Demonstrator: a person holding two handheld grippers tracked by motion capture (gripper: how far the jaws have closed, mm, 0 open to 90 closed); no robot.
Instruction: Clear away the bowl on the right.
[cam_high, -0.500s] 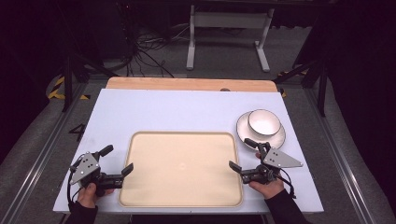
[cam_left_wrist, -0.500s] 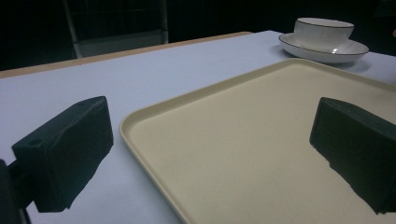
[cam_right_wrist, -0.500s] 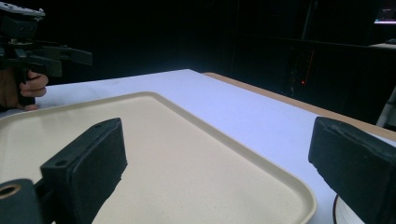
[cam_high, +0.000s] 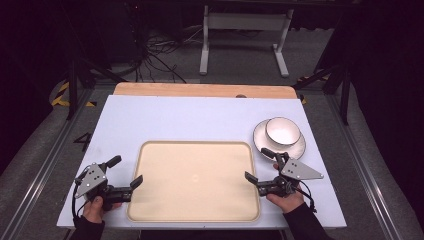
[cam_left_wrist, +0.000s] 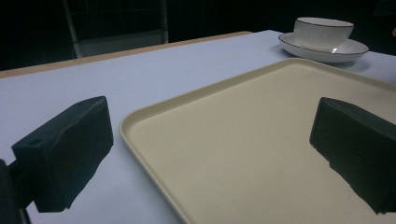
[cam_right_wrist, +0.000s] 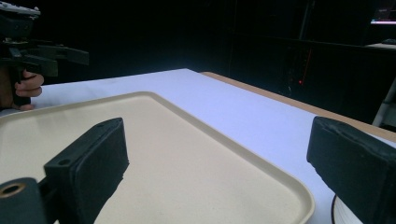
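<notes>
A beige tray (cam_high: 195, 143) lies in the middle of the white table top. A white bowl (cam_high: 282, 131) sits in a white saucer (cam_high: 296, 148) just off the tray's far right corner. My left gripper (cam_high: 125, 171) is held at the tray's left edge, open, its jaws straddling the tray rim (cam_left_wrist: 140, 140) with nothing between them. At the tray's right edge my right gripper (cam_high: 259, 165) stands open as well, a short way in front of the saucer. In the left gripper view the gripper (cam_left_wrist: 210, 154) faces across the tray toward the bowl (cam_left_wrist: 323, 30). The right gripper (cam_right_wrist: 219, 163) looks over the tray rim (cam_right_wrist: 261, 163).
A wooden strip (cam_high: 200, 90) runs along the table's far edge. Beyond it stand a metal frame (cam_high: 240, 35) and cables on the floor. The other hand with its gripper (cam_right_wrist: 42, 51) is across the tray in the right gripper view.
</notes>
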